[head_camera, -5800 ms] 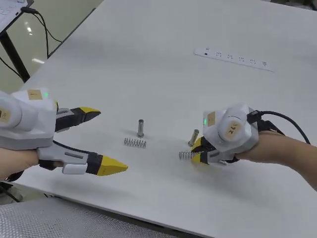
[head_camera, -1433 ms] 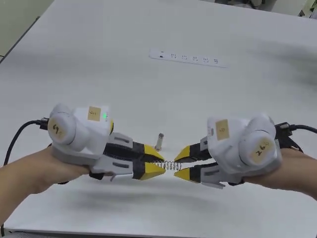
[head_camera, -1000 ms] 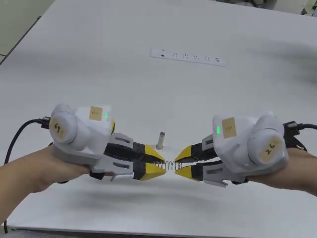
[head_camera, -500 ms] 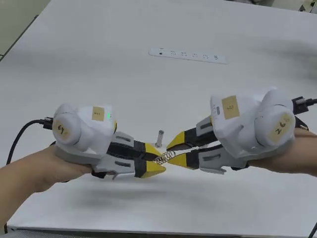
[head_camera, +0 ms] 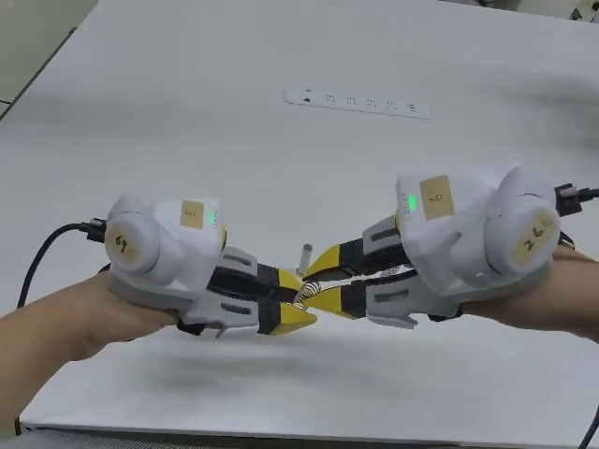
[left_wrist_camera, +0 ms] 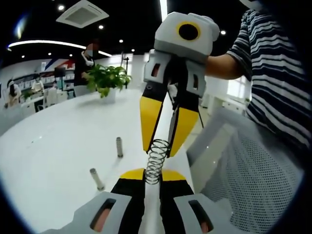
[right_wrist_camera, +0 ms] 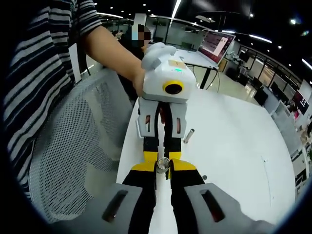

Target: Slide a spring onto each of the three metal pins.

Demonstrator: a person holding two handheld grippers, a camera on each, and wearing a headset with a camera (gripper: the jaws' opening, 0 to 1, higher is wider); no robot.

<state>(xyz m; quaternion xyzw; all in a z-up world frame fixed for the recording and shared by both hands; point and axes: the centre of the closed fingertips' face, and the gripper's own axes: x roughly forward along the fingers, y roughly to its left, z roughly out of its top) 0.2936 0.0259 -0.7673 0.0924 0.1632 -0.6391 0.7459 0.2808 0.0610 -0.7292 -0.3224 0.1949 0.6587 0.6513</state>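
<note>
1. The left gripper and the right gripper meet tip to tip just above the near part of the white table.
2. A small coil spring bridges the two sets of yellow tips, held clear of the table.
3. The left gripper's claw is pressed together on one end of the spring. The right gripper's claw pinches the other end, seen end-on in the right gripper view.
4. Whether anything sits inside the coil, I cannot tell.
5. In the left gripper view, a far pin and a near pin stand on the table off to one side, both bare.
6. The step in hand looks like settling the grip on this spring between the two claws before threading it.
7. The next move probably calls for one claw to let go. The other would then line the coil's open end over a pin's top and slide it down.
</note>
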